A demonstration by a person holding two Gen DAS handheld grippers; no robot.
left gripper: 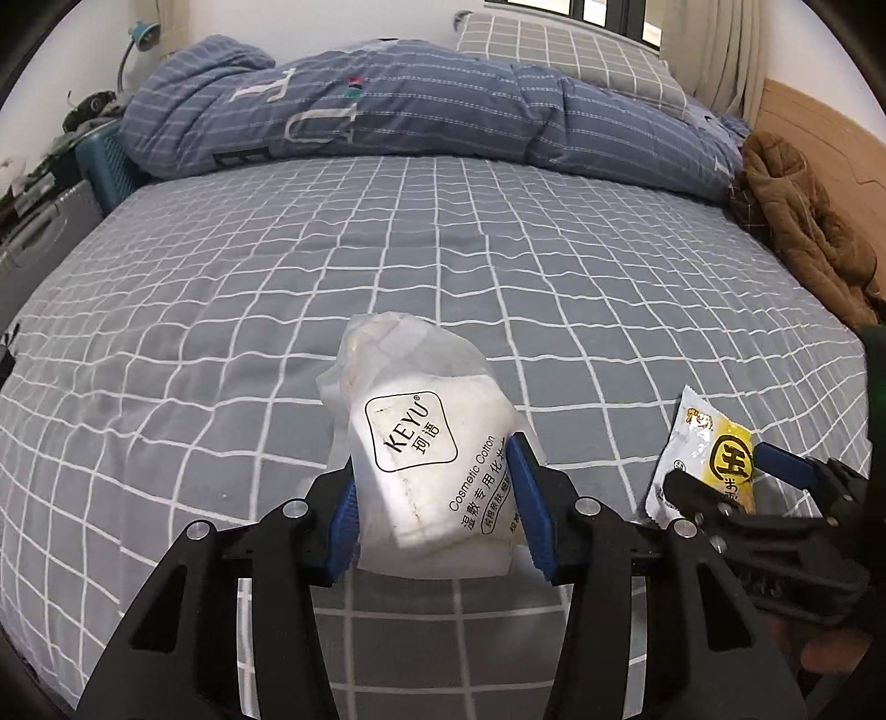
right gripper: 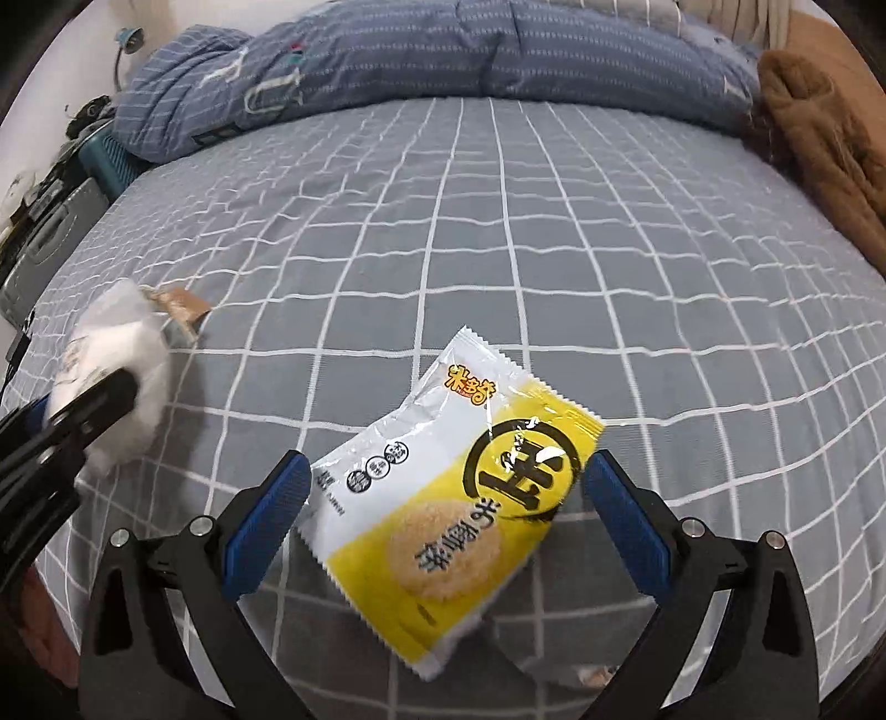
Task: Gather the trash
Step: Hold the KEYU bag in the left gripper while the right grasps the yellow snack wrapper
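My left gripper (left gripper: 437,482) is shut on a white "KEYU" cosmetic cotton bag (left gripper: 426,443) and holds it above the grey checked bed (left gripper: 387,266). The bag also shows in the right wrist view (right gripper: 122,376), clamped in the left gripper (right gripper: 94,399). A yellow and white rice cracker packet (right gripper: 448,493) sits between the wide-apart fingers of my right gripper (right gripper: 443,498), and I cannot tell whether the fingers press it. In the left wrist view the packet (left gripper: 703,448) sticks up from the right gripper (left gripper: 720,471). A small brown wrapper (right gripper: 180,310) lies on the bed behind the cotton bag.
A rumpled blue quilt (left gripper: 387,111) and a checked pillow (left gripper: 565,50) lie at the bed's far end. A brown jacket (left gripper: 803,221) lies along the right side by the wooden headboard (left gripper: 819,127). A teal crate (left gripper: 105,160) and a grey case (left gripper: 39,243) stand left of the bed.
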